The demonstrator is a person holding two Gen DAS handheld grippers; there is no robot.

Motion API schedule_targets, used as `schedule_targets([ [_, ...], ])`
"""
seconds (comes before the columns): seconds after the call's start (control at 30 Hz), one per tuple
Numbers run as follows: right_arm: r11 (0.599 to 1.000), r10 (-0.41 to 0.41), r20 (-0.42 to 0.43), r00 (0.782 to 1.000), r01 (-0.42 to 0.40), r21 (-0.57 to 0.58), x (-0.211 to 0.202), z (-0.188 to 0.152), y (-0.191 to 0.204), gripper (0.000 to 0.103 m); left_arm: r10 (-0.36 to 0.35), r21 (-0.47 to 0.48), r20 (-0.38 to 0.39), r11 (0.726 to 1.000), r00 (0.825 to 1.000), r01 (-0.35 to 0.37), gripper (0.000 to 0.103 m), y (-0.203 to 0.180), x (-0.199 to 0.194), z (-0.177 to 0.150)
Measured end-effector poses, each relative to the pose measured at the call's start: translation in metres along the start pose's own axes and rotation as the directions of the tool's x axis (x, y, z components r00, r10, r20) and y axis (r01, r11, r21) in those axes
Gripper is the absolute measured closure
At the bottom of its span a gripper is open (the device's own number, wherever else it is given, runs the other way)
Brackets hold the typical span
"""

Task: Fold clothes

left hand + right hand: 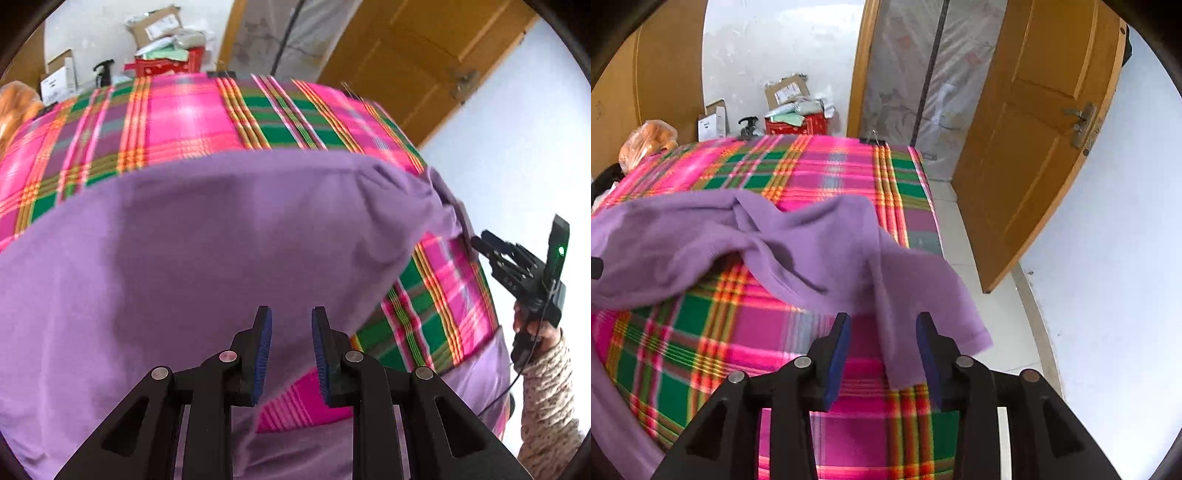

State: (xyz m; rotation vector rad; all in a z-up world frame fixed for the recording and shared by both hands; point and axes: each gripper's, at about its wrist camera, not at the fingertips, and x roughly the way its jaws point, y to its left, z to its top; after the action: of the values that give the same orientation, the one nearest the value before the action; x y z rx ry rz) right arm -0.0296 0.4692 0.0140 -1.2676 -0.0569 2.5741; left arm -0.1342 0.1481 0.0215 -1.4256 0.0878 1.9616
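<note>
Left gripper (291, 350) open w/ nothing between pads, over purple garment (184, 251). Right gripper (882, 354) open around a hanging corner. Garment lies bunched on plaid worktop (820, 166). Risk: corner slips free, fold skews.

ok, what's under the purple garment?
Under the purple garment lies the pink-and-green plaid cloth, visible all around it and through the gap below its lifted fold. Whatever that cloth covers is hidden, and so is anything beneath the garment's middle.
</note>
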Motion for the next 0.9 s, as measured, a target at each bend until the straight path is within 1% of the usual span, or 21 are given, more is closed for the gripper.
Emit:
schedule_targets([
  [0.1,1.0,-0.004,-0.03,1.0,0.005,0.023,0.015,-0.002,-0.004,0.066,0.029,0.013,-0.025,1.0,0.999,-0.029,0.08,-0.005,0.01,-0.006],
  [0.2,0.999,-0.041,-0.044,0.998,0.042,0.018,0.026,-0.005,-0.003,0.066,0.034,0.013,-0.039,0.999,0.999,-0.033,0.08,-0.004,0.016,-0.009],
  [0.23,0.999,-0.038,-0.037,0.999,0.039,0.022,0.026,-0.005,-0.004,0.076,0.034,0.011,-0.039,0.999,0.999,-0.033,0.08,-0.003,0.017,-0.01],
  [0.27,0.999,-0.037,-0.035,0.999,0.038,0.026,0.026,-0.003,-0.006,0.095,0.033,0.008,-0.04,0.999,0.999,-0.033,0.08,-0.002,0.018,-0.01],
  [0.3,0.999,-0.038,-0.031,0.999,0.039,0.031,0.026,-0.002,-0.009,0.1,0.032,0.007,-0.041,0.999,0.999,-0.032,0.08,-0.001,0.018,-0.01],
  [0.5,0.99,-0.091,0.017,0.996,0.089,0.11,0.017,0.017,-0.039,0.1,0.03,0.017,-0.026,0.999,0.999,-0.029,0.08,-0.001,0.017,-0.01],
  [0.57,0.983,-0.124,0.024,0.992,0.119,0.137,0.015,0.024,-0.05,0.1,0.028,0.02,-0.023,0.999,0.999,-0.027,0.08,-0.001,0.017,-0.01],
  [0.63,0.973,-0.176,0.021,0.984,0.171,0.157,0.014,0.031,-0.061,0.1,0.024,0.018,-0.021,1.0,0.999,-0.024,0.08,0.0,0.018,-0.009],
  [0.73,0.959,-0.235,0.027,0.972,0.227,0.17,0.017,0.043,-0.07,0.1,0.022,0.016,-0.018,1.0,1.0,-0.022,0.08,0.0,0.019,-0.009],
  [0.8,0.944,-0.283,0.027,0.959,0.273,0.184,0.022,0.051,-0.077,0.1,0.026,0.021,-0.014,0.999,1.0,-0.026,0.08,-0.001,0.019,-0.011],
  [0.9,0.922,-0.327,0.015,0.945,0.315,0.224,0.033,0.061,-0.089,0.1,0.033,0.034,-0.008,0.999,0.999,-0.032,0.08,-0.002,0.021,-0.014],
])
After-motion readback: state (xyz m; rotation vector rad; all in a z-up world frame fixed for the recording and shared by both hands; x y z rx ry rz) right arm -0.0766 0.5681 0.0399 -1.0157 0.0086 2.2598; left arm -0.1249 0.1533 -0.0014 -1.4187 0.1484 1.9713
